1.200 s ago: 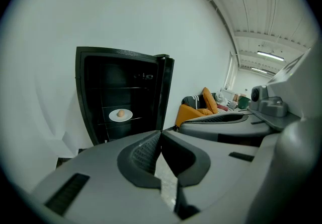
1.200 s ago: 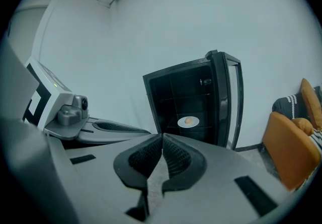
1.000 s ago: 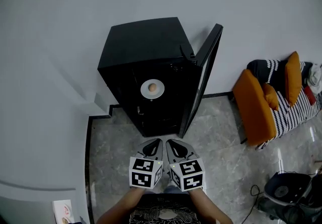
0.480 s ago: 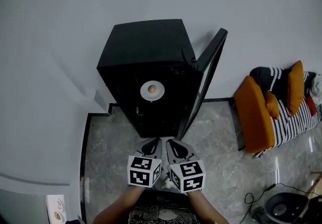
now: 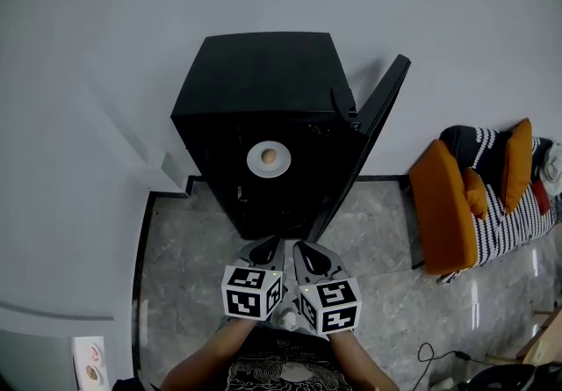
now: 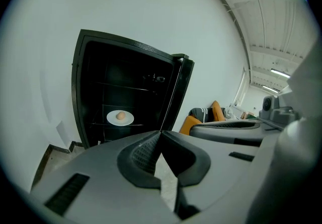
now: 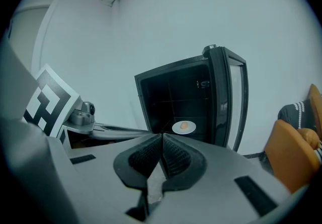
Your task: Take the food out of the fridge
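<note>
Black fridge [image 5: 263,73] open, food [image 5: 270,155] inside; L hand-held gripper [image 5: 270,244] & R hand-held gripper [image 5: 300,247] pressed together.

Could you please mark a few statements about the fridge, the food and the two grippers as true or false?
1. The door of the fridge stands open. True.
2. The plate with the food lies on the floor. False: it sits on a shelf inside the fridge.
3. The left gripper and the right gripper both have their jaws together, with nothing between them. True.
4. The left gripper grips the plate. False: it is held out in front of the fridge, apart from the plate.
5. In the head view, an orange seat stands right of the fridge. True.
</note>
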`<act>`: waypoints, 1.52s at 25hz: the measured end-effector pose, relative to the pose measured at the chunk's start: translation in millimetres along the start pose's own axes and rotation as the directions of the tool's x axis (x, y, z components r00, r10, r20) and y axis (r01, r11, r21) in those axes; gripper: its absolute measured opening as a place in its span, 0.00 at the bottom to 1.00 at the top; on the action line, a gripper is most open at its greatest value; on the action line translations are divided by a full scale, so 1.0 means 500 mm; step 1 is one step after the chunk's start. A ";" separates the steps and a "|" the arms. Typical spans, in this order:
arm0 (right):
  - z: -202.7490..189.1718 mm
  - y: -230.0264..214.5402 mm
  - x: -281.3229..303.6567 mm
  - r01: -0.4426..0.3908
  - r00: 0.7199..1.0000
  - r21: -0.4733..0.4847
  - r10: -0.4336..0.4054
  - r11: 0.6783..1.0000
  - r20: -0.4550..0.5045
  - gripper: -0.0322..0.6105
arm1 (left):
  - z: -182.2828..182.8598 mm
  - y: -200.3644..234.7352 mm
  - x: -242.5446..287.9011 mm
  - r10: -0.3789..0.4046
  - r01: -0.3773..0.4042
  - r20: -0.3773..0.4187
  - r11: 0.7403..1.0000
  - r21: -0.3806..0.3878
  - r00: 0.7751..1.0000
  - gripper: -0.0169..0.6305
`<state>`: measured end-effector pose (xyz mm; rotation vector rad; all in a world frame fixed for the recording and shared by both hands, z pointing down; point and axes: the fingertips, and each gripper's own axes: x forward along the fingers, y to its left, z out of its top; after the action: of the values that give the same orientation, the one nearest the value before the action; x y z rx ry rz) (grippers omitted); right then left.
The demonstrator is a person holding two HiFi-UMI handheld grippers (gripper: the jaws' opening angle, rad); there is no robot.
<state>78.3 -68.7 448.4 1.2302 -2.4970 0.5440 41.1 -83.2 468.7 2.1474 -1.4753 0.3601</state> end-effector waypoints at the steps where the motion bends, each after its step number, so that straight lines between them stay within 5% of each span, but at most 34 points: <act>1: 0.002 -0.001 0.008 0.000 1.000 -0.005 0.000 1.000 -0.003 0.09 | 0.001 0.007 0.006 -0.003 0.003 0.004 1.000 -0.014 1.000 0.05; 10: 0.023 -0.010 0.087 0.002 0.999 -0.033 -0.003 0.999 -0.036 0.08 | 0.022 0.079 0.072 -0.041 0.050 0.057 0.983 -0.177 0.998 0.05; 15: 0.041 -0.022 0.136 0.002 0.999 -0.045 -0.005 0.999 -0.052 0.09 | 0.026 0.120 0.118 -0.088 0.119 0.111 0.941 -0.316 0.990 0.05; 24: 0.072 -0.041 0.207 0.003 0.997 -0.073 -0.008 0.997 -0.071 0.09 | 0.030 0.196 0.193 -0.133 0.219 0.194 0.813 -0.540 0.972 0.05; 29: 0.083 -0.056 0.237 0.008 0.997 -0.085 -0.014 0.996 -0.073 0.09 | 0.022 0.229 0.235 -0.159 0.290 0.256 0.712 -0.639 0.954 0.05; 34: 0.087 -0.075 0.266 0.020 0.996 -0.103 -0.028 0.995 -0.080 0.09 | 0.013 0.268 0.272 -0.162 0.340 0.309 0.626 -0.702 0.937 0.05; 38: 0.091 -0.086 0.290 0.021 0.996 -0.108 -0.030 0.994 -0.082 0.09 | -0.001 0.290 0.308 -0.175 0.369 0.333 0.586 -0.721 0.927 0.05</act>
<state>23.4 -213.8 478.7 1.1732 -2.4044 0.4399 -35.1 -245.8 580.7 1.6497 -1.0622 -0.5850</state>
